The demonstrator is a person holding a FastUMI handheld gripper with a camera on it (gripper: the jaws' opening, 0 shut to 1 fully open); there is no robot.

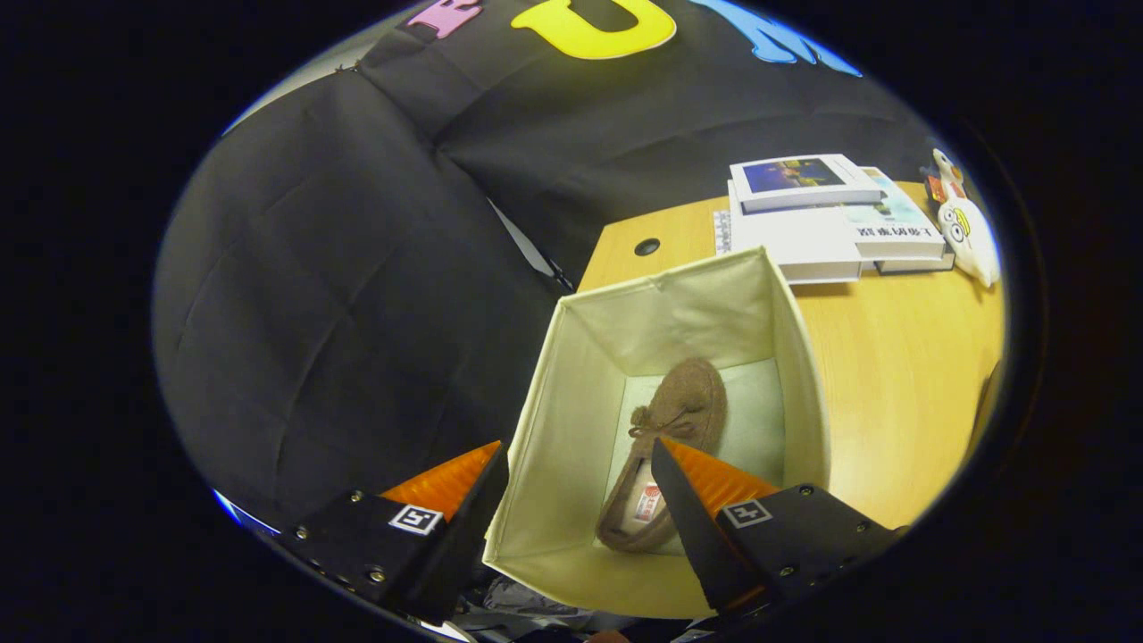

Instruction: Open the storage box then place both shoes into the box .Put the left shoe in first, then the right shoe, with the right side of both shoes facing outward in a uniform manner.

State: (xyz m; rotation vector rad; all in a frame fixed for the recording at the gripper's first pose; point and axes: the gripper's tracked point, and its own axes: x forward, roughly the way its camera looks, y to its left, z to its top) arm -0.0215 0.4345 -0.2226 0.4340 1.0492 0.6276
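Gripper view: open storage box [571, 420] on the desk [893, 357]; one shoe [674, 420] lies inside, long axis running away from the fingers. Gripper [580, 460] spread apart, empty, above the box's near rim.

A stack of books [830, 219] lies on the wooden bench [893, 375], near its far edge. Just beside the books lies a white soft toy [969, 237]. A round cable hole [646, 246] sits in the bench top.
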